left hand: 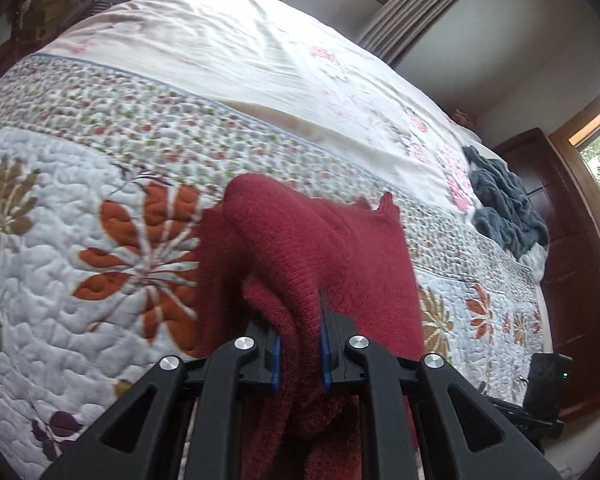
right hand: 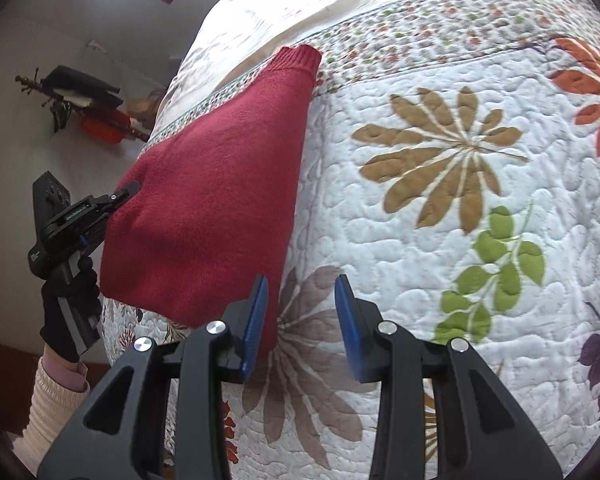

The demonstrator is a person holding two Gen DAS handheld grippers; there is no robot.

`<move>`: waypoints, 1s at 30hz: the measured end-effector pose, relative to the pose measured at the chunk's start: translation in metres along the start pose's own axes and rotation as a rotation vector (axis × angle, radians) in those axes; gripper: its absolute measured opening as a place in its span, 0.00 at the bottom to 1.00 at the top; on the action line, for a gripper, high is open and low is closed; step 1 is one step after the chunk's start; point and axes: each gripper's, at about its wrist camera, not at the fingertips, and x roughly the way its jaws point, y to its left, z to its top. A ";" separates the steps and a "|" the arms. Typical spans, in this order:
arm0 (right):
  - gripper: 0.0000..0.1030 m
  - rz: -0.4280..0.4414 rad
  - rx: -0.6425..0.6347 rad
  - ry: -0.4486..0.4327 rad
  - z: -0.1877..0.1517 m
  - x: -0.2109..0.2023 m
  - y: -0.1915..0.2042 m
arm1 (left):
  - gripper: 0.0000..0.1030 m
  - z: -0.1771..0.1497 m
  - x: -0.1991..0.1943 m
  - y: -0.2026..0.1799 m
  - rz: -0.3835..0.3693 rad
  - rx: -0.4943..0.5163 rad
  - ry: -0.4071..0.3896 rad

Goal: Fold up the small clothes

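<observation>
A dark red knit sweater lies on the flowered quilt, bunched up toward the camera. My left gripper is shut on a thick fold of it between the blue pads. In the right wrist view the red sweater spreads flat toward its ribbed hem at the far end. The left gripper shows there at the sweater's left edge, held by a black-gloved hand. My right gripper stands open just right of the sweater's near corner, over the quilt, with nothing between its pads.
A white floral sheet covers the far half of the bed. A crumpled dark grey cloth lies at the bed's right edge beside a dark wooden cabinet. A wall rack with dark and red items hangs left of the bed.
</observation>
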 end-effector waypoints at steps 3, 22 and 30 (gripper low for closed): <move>0.34 0.000 -0.013 0.015 -0.001 0.009 0.006 | 0.14 -0.006 0.015 0.015 0.004 -0.013 0.033; 0.46 0.086 -0.008 0.104 -0.014 0.041 0.029 | 0.42 -0.060 -0.034 0.006 -0.015 0.010 0.023; 0.29 0.121 0.061 0.179 -0.020 0.069 0.025 | 0.14 -0.082 -0.008 0.020 0.072 0.002 0.095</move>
